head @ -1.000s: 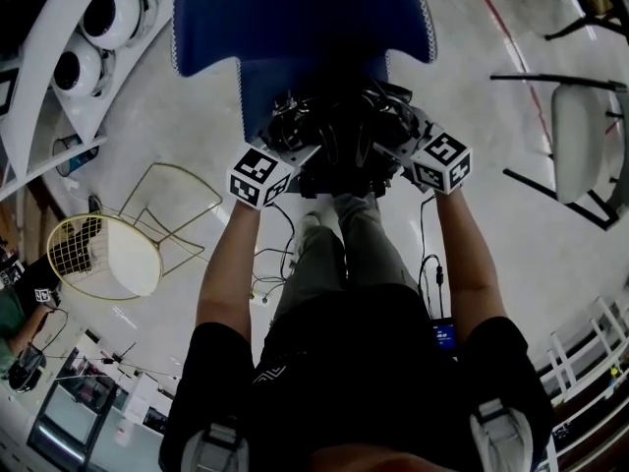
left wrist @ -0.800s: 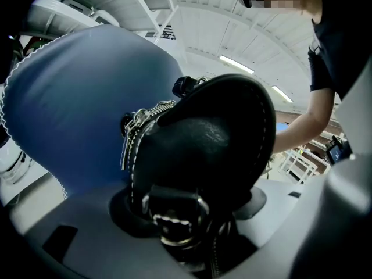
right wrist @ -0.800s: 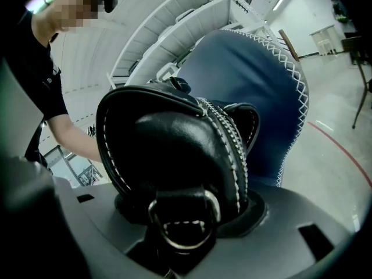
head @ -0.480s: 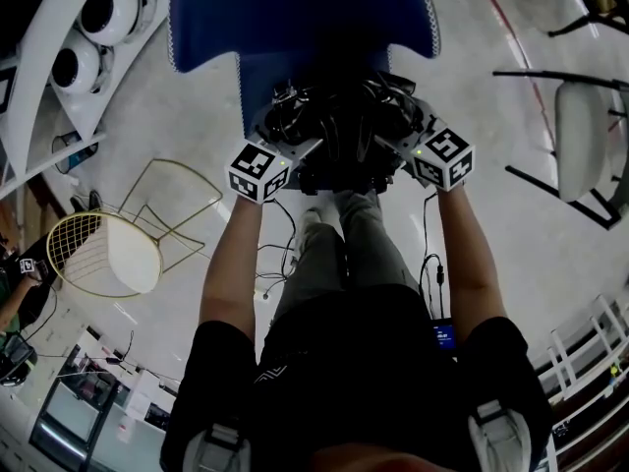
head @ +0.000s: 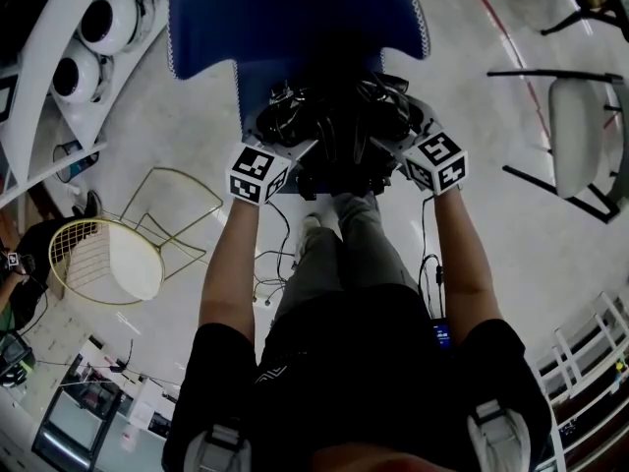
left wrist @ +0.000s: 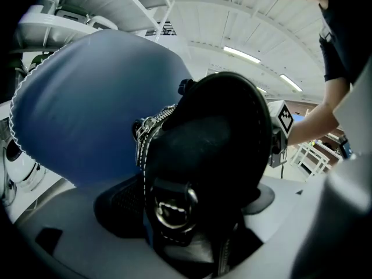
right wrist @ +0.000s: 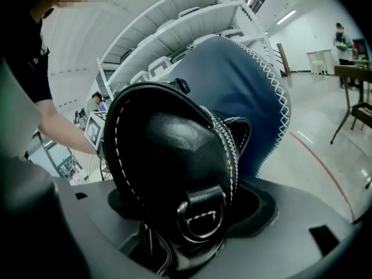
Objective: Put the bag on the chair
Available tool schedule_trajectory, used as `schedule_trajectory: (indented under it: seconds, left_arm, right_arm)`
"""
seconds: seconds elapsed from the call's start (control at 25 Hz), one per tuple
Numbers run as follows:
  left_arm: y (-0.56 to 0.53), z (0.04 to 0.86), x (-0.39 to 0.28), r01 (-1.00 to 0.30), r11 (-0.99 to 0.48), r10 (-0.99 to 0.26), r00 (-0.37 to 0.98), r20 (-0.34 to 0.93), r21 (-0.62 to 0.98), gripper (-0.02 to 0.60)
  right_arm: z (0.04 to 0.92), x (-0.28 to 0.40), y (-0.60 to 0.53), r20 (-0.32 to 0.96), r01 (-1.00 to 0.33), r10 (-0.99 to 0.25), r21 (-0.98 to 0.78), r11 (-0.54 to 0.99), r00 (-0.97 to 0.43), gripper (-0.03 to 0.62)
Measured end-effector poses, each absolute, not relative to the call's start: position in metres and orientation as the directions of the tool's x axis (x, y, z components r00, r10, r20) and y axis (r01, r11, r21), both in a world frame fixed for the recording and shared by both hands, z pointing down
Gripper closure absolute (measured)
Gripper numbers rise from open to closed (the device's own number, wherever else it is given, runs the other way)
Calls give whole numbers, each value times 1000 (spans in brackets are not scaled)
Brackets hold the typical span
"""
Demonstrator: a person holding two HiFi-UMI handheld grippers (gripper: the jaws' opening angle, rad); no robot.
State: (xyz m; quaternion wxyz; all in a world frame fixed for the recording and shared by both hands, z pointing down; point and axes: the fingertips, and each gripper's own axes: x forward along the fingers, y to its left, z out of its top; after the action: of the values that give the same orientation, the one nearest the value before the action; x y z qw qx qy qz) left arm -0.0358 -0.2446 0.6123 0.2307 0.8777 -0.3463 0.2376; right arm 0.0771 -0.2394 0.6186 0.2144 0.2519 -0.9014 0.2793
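Both jaws opening around bag, on chair

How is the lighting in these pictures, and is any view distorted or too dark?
Head view: dim, and the black bag merges with shadow on the blue chair. Left gripper view: strong fisheye curving, the bag nearly featureless black, ceiling lamps bright. Right gripper view: better lit, the bag's white stitching sharp, the edges bent.

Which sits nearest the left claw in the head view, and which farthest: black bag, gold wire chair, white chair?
Left claw, jaws opening:
1. black bag, between its jaws.
2. gold wire chair, on the floor to the left.
3. white chair, far right.
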Motion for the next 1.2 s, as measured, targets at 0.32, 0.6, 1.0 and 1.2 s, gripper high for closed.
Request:
schedule_trajectory:
  seconds: [0.32, 0.6, 1.0, 1.2]
  left_arm:
    - [-244, 614, -42, -737, -634, -498, 621, 605, 235, 137]
    - [-240, 613, -44, -759, -610, -505, 594, 627, 227, 121]
    - [-232, 608, -50, -771, -601, -529, 582, 618, 211, 120]
    - [-229, 603, -57, -782, -590, -545, 570, 615, 202, 120]
  right_arm:
    - [615, 80, -237, 574, -598, -337, -355, 718, -746, 249]
    - [609, 87, -229, 604, -632, -357, -331, 701, -713, 238]
    - [601, 109, -215, 620, -689, -420, -286, 666, -663, 237]
    - [595, 120, -208, 616, -722, -464, -262, 640, -636, 237]
